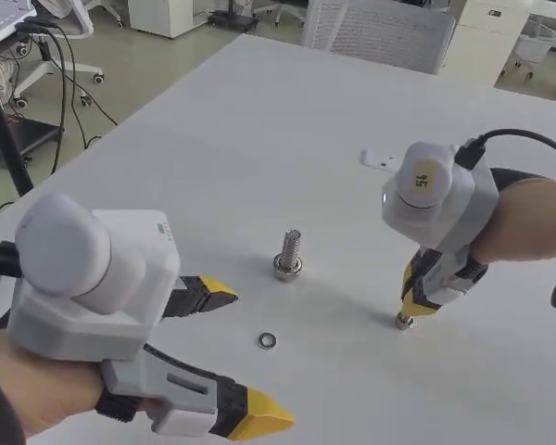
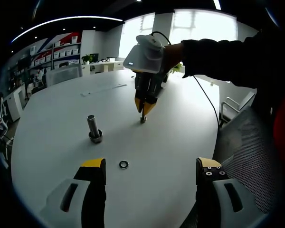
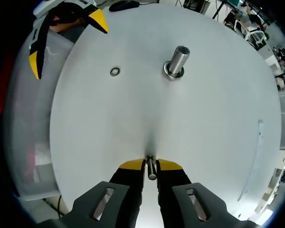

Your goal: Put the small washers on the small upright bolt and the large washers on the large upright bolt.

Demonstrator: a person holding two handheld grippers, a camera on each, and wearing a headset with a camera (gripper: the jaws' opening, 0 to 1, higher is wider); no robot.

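The left gripper (image 1: pixel 252 357) stands wide open, with 1 loose washer (image 1: pixel 267 340) on the table (image 1: pixel 259 158) between its jaw tips. Beyond it, the large bolt (image 1: pixel 289 253) stands upright. To its right, the right gripper (image 1: pixel 410 311) clamps the small bolt (image 1: pixel 404 322).

Plain white table (image 1: pixel 259 139) from edge to edge, matte and even. The left gripper (image 2: pixel 150 166) showed a pale grey-white shell, black jaws and bright yellow tips. The right gripper (image 3: pixel 151 165) wore the same scheme, white over black with yellow at the tips, plus a round cream sticker (image 1: pixel 424 178) with dark digits. The large bolt (image 1: pixel 288 255) was bare silver steel, its thread a fine ribbing of light and dark bands. The small bolt (image 1: pixel 405 321) gleamed the same silver. The washer (image 1: pixel 267 340) was a silver ring, dark-centred. The cable (image 1: pixel 519 136) was black, and the sleeve (image 2: pixel 218 52) black too.
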